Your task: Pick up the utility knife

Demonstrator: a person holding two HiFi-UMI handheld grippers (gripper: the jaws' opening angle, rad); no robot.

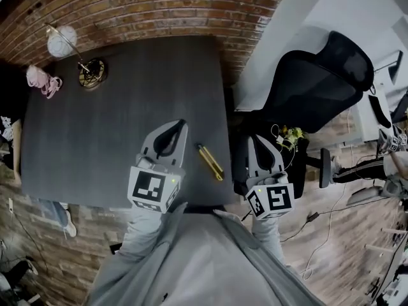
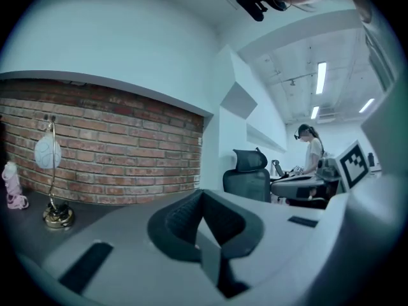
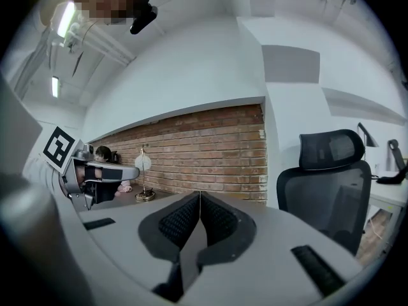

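Approach step, no grasp yet. Utility knife (image 1: 210, 162) lies flat on bench (image 1: 95, 139) nr its right edge, untouched. Left hand-held gripper (image 1: 182, 125) is just left of knife, jaws pressed together, empty. Right hand-held gripper (image 3: 199, 197) is off bench edge, also pressed together, empty. Next, prob: spread jaws, tip down, straddle knife across its width, pinch.
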